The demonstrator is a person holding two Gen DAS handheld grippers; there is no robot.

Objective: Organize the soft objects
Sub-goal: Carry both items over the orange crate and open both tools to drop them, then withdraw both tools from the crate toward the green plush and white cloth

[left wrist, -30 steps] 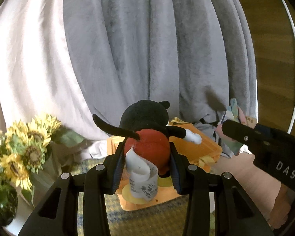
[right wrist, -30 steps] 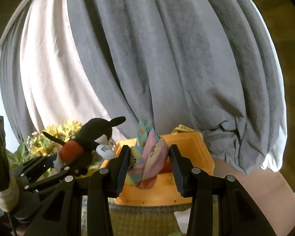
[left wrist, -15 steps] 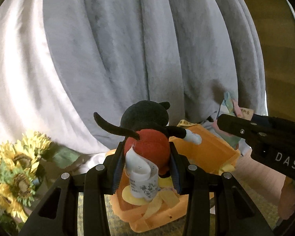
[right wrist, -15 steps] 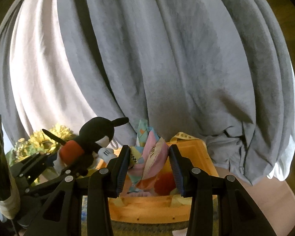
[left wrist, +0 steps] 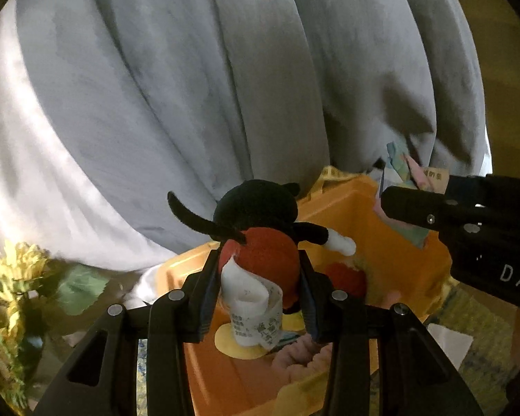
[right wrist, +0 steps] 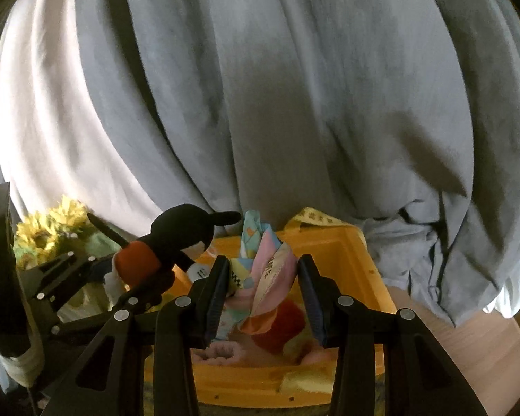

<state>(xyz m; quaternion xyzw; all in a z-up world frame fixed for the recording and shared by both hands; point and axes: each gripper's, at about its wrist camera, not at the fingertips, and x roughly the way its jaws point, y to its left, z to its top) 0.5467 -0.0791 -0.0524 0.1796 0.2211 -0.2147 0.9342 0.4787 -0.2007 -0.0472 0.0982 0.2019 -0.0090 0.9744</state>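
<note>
Two claws over one orange bin (left wrist: 391, 242), left claw (left wrist: 260, 298) pinching black and red plush toy (left wrist: 260, 242) above near-left rim, right claw (right wrist: 263, 294) pinching pastel folded cloth (right wrist: 263, 263) above middle, soft items inside, grey curtain (right wrist: 294, 104) close behind far rim.

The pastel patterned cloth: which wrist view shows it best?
The right wrist view. There the pastel patterned cloth sits centred, pinched in the right hand-held gripper above the orange bin, its folds and print readable. The left wrist view catches only a small part of it at the right edge, mostly hidden behind that gripper.
</note>
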